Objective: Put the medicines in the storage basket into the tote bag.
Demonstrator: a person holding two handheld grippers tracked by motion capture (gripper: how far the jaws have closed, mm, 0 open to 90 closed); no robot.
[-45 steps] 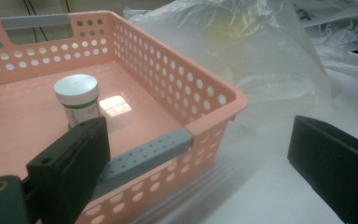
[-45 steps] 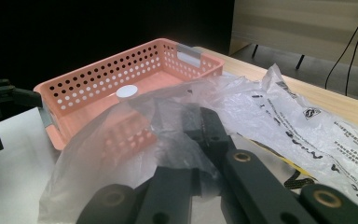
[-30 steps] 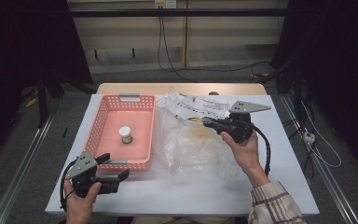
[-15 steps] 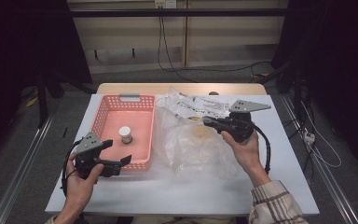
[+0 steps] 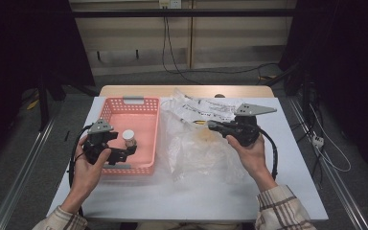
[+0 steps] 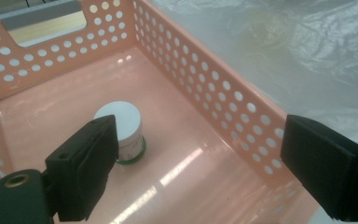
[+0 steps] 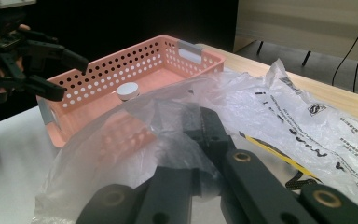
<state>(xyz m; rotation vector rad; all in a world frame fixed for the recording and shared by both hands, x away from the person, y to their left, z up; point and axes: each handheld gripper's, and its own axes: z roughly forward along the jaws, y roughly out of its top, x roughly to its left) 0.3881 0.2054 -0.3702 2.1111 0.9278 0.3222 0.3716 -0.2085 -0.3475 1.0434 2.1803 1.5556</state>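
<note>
Two claws are in use. Left claw (image 5: pixel 127 152), jaws spread wide and empty, hovers over the near end of the pink basket (image 5: pixel 146 112) toward the tabletop's (image 5: pixel 196 196) left edge; a white-lidded jar (image 5: pixel 129 138) stands inside. Right claw (image 5: pixel 212 125) is clamped shut on the clear plastic bag (image 5: pixel 196 148) at centre.

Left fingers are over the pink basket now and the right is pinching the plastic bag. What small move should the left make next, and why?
Probably ease the left gripper down and a little left so its open fingers straddle the small white-lidded jar. The jar stands upright in the pink basket, just beyond the left finger rather than between the two. The right gripper is shut on the clear plastic bag.
</note>
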